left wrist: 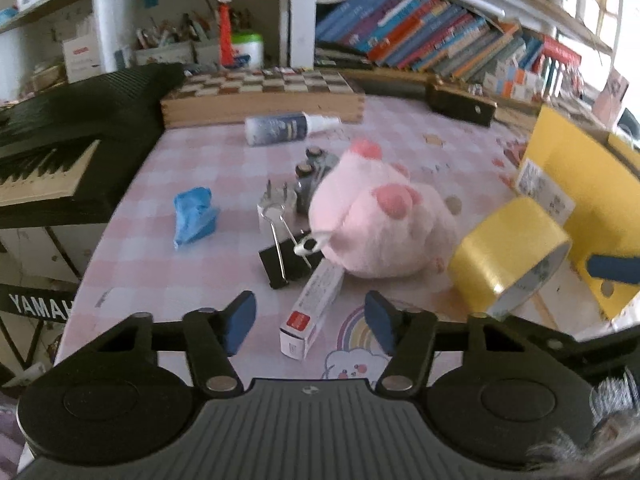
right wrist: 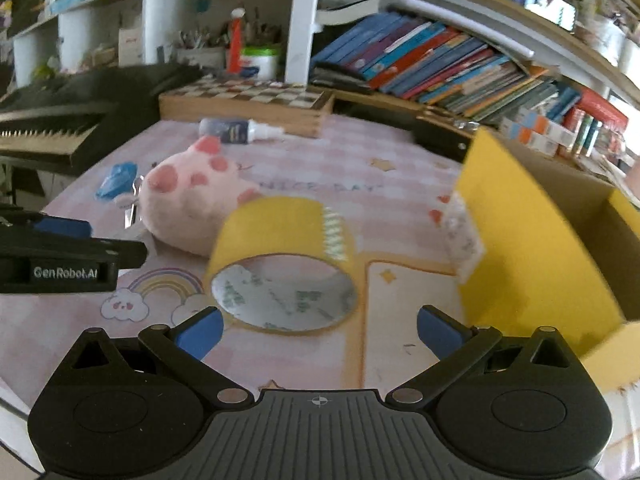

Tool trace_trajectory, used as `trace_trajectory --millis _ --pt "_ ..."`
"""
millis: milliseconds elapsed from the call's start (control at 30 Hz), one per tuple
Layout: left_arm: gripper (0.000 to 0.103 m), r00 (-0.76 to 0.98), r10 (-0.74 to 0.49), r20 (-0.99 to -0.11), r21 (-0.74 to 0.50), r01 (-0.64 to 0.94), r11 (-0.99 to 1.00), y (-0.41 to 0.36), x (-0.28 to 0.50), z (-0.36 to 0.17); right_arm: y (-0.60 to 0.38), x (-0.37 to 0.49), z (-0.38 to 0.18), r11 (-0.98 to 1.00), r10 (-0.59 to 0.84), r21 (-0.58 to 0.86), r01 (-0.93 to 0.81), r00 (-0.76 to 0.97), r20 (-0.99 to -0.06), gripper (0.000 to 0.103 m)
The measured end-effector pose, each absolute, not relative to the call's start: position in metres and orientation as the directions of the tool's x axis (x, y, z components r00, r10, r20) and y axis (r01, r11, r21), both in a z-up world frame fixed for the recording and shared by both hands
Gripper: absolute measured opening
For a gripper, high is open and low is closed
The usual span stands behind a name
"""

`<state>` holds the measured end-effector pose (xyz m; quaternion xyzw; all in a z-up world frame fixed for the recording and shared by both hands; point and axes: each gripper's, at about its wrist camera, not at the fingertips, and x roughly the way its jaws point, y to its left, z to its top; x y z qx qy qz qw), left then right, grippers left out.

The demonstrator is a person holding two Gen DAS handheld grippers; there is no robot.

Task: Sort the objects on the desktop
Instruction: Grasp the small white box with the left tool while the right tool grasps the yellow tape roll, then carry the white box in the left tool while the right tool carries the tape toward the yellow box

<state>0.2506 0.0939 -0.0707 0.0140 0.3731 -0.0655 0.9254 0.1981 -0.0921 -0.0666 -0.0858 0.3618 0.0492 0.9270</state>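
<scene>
Two tools are in view, both with fingers spread and nothing between them. Left tool (left wrist: 310, 322) hovers low over the pink checked tabletop (left wrist: 132, 256), lined up with a small white carton with a red end panel (left wrist: 312, 314) lying just ahead of its tips. Right tool (right wrist: 320, 332) faces a yellow roll of wide adhesive tape (right wrist: 280, 264), which lies on its side just beyond the blue pads (right wrist: 200, 334), its open core turned toward the camera.

Step in hand, as judged: approach for pick-up, nothing yet gripped. Next move for the right tool calls for advancing until one finger enters the core or both straddle the roll's wall, then pressing in; the roll may turn away if nudged off-centre.

Unsorted items on the tabletop: a pink plush pig toy (left wrist: 376, 216) beside the tape, apparently touching it; a black binder clip with wire handles (left wrist: 286, 258) against the carton; a crumpled blue wrapper (left wrist: 194, 214); dark cylindrical cells (left wrist: 306, 182) behind the plush; a white-capped bottle lying flat (left wrist: 286, 128) further back.

Container: a yellow cardboard box with open flaps (right wrist: 532, 248) stands at the right of the tabletop, near the tape. Its interior is only partly seen; contents cannot be told
</scene>
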Motion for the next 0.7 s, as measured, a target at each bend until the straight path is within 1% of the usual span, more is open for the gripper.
trace_trajectory --millis 100,167,267,300,333,467,500,567,700 --pt "0.045 0.685 -0.122 -0.719 -0.024 0.151 0.988 0.093 0.258 -0.081 -0.089 0.206 -0.076 0.980 0.054 -0.105 -0.169 0.731 -0.680 0.103" --pt "0.042 0.691 -0.122 -0.712 -0.013 0.160 0.987 0.092 0.257 -0.083 -0.088 0.211 -0.080 0.981 0.081 -0.077 -0.179 0.733 -0.675 0.103" --pt "0.024 0.696 -0.113 -0.709 -0.002 0.159 0.987 0.092 0.259 -0.083 -0.085 0.216 -0.084 0.983 0.081 -0.071 -0.172 0.739 -0.669 0.103" --pt "0.015 0.694 -0.120 -0.710 -0.007 0.164 0.987 0.093 0.259 -0.082 -0.083 0.217 -0.085 0.984 0.080 -0.066 -0.166 0.741 -0.667 0.103" --pt "0.013 0.690 -0.136 -0.711 -0.021 0.172 0.985 0.094 0.259 -0.082 -0.082 0.218 -0.085 0.985 0.078 -0.063 -0.160 0.744 -0.664 0.103" --pt "0.013 0.674 -0.163 -0.721 -0.051 0.183 0.982 0.094 0.256 -0.079 -0.077 0.220 -0.081 0.991 0.035 -0.075 -0.110 0.757 -0.653 0.103" --pt "0.013 0.675 -0.166 -0.719 -0.056 0.181 0.982 0.095 0.255 -0.078 -0.077 0.221 -0.081 0.992 0.031 -0.073 -0.105 0.752 -0.658 0.102" --pt "0.013 0.683 -0.178 -0.709 -0.076 0.176 0.981 0.097 0.249 -0.074 -0.080 0.218 -0.077 0.993 0.057 -0.043 -0.114 0.748 -0.661 0.095" --pt "0.013 0.698 -0.204 -0.686 -0.110 0.177 0.978 0.103 0.240 -0.060 -0.087 0.214 -0.070 0.993 0.085 -0.003 -0.118 0.731 -0.677 0.093"
